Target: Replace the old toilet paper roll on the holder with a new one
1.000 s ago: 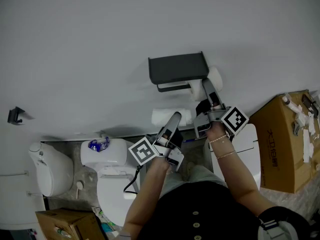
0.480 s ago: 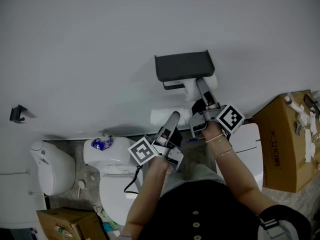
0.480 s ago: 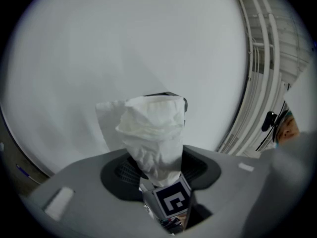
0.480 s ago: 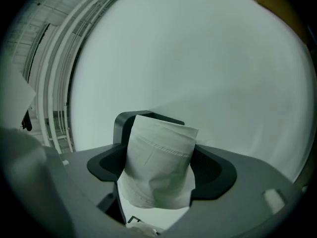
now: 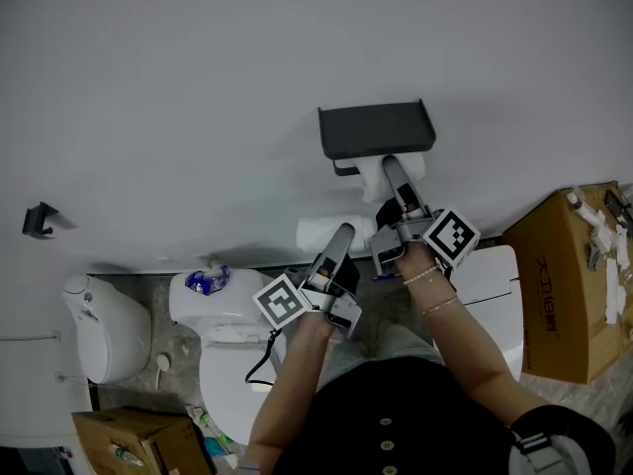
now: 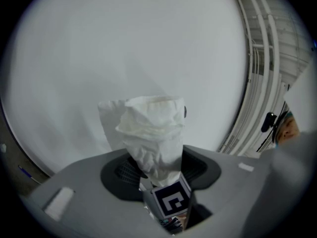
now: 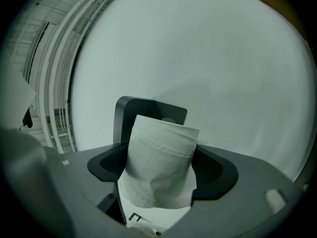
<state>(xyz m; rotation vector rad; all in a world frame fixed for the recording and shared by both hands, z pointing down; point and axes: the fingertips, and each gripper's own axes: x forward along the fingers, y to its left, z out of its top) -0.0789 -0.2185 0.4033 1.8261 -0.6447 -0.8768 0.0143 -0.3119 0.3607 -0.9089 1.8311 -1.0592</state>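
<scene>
A dark toilet paper holder [image 5: 376,131] with a flat shelf top hangs on the grey wall. Just beneath it my right gripper [image 5: 396,181] is shut on a full white toilet paper roll [image 5: 371,178]. In the right gripper view that roll [image 7: 161,162] fills the space between the jaws, with the holder [image 7: 148,114] right behind it. Lower and to the left, my left gripper [image 5: 334,242] is shut on a crumpled white roll [image 5: 321,231], held away from the wall. The crumpled roll [image 6: 151,133] looks squashed and creased in the left gripper view.
A white toilet [image 5: 227,315] stands below at the left, beside another white fixture [image 5: 99,325]. A cardboard box [image 5: 559,285] sits at the right next to a white lid [image 5: 495,280]. A small dark hook [image 5: 38,221] is on the wall at far left.
My right gripper has carried its roll leftward, from beside the holder's right end to under the holder. The left gripper has stayed put with the crumpled roll.
</scene>
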